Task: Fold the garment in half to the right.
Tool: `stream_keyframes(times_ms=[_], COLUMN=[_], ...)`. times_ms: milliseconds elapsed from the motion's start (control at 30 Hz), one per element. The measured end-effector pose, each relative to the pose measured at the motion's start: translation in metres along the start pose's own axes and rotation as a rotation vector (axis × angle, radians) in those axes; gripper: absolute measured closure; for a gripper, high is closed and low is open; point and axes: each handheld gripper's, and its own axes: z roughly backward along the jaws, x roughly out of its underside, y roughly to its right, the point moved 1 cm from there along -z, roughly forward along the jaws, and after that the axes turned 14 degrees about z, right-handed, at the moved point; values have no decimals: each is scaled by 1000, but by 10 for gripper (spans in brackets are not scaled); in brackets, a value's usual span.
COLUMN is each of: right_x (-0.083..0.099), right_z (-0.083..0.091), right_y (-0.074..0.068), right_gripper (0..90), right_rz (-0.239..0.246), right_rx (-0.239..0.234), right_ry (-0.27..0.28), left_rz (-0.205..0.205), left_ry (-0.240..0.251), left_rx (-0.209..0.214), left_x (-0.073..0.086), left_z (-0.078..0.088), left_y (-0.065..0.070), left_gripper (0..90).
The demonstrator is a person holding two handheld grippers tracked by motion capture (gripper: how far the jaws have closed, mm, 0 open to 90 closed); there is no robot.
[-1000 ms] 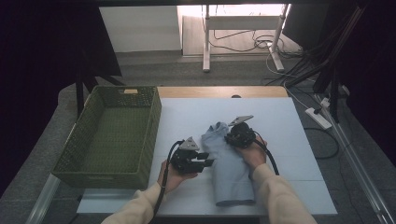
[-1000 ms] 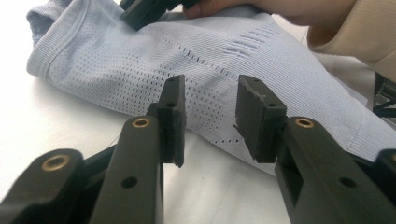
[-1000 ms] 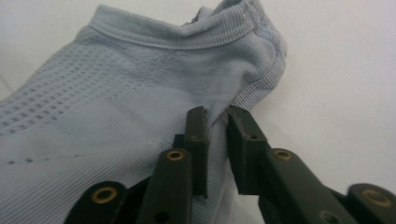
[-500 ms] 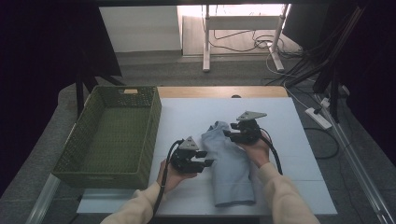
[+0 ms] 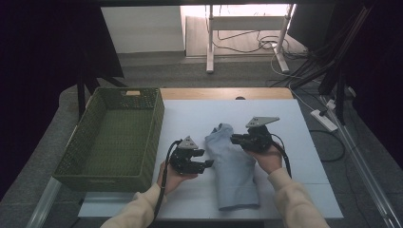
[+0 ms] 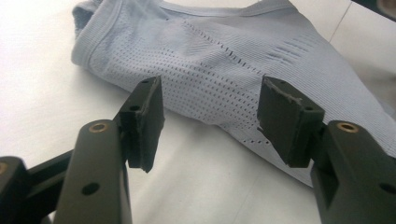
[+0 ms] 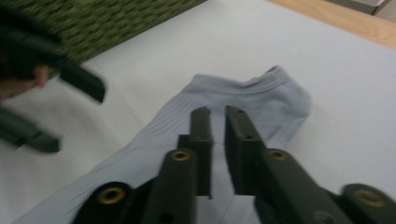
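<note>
A pale blue knitted garment with perforated mesh panels (image 5: 233, 166) is laid flat and lengthwise on the white table top (image 5: 190, 114), ribbed opening toward the far edge, between the two hands; it is judged to have been spread this way so each side edge can be reached from its own side. The left gripper (image 5: 202, 164) is held low just beside the garment's left edge, its jaws stood apart with nothing between the pads (image 6: 149, 116); they have just been opening, and in the left gripper view the mesh edge lies right ahead of the gap, so a pinch on that edge seems to be what is being set up. The right gripper (image 5: 236, 139) is held raised over the garment's upper right part, jaws drawn nearly together and empty, having just been closing; no fabric is seen caught in them in the right gripper view. The dark green woven plastic basket (image 5: 111, 137) is stood empty at the left, well within reach, presumably as the drop-off once the garment is folded.
</note>
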Motion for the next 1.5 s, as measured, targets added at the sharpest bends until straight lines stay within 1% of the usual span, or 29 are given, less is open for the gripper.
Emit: stream_keyframes(times_ms=[67, 167, 333, 400, 467, 533, 567, 733, 833, 900, 933, 1033, 1167, 1400, 1500], right_x=[-1, -2, 0, 3, 7, 13, 16, 26, 34, 39, 42, 44, 47, 48, 47], right_z=[3, 8, 14, 16, 15, 11, 9, 1, -8, -15, -19, -21, -22, -22, -21], right_y=[-9, -20, -39, -45, -50, -55, -56, -56, -61, -65, -68, -67, -65, -64, -66], right_gripper=[891, 893, 893, 892, 893, 893, 893, 894, 894, 894, 895, 894, 895, 894, 894], right_rz=[26, 41, 62, 67, 64, 70, 72, 44, 60, 92, 105, 96, 63, 52, 65], right_rx=[-19, -42, -84, -91, -105, -117, -126, -143, -144, -134, -126, -130, -140, -143, -134], right_ry=[-6, -8, -6, -10, -23, -42, -55, -94, -141, -188, -200, -186, -162, -154, -155], left_rz=[5, 12, 8, 9, 12, 12, 14, 13, 14, 15, 15, 15, 16, 16, 20], left_ry=[-1, 2, 1, 3, 5, 9, 11, 16, 16, 13, 10, 14, 13, 7, 9], left_rx=[-1, -4, -5, -4, -5, -7, -8, -14, -15, -17, -18, -20, -20, -24, -25], left_x=[0, 0, -1, -1, -1, -1, -1, -2, -2, -2, -2, -2, -2, -1, -1], left_z=[0, 0, 1, 1, 2, 3, 3, 4, 4, 4, 4, 4, 4, 2, 3], left_y=[-1, -3, -4, -5, -5, -5, -5, -5, -6, -6, -7, -7, -8, -8, -8], left_gripper=[404, 397, 396, 394, 392, 391, 391, 388, 386, 384, 384, 382, 381, 375, 373])
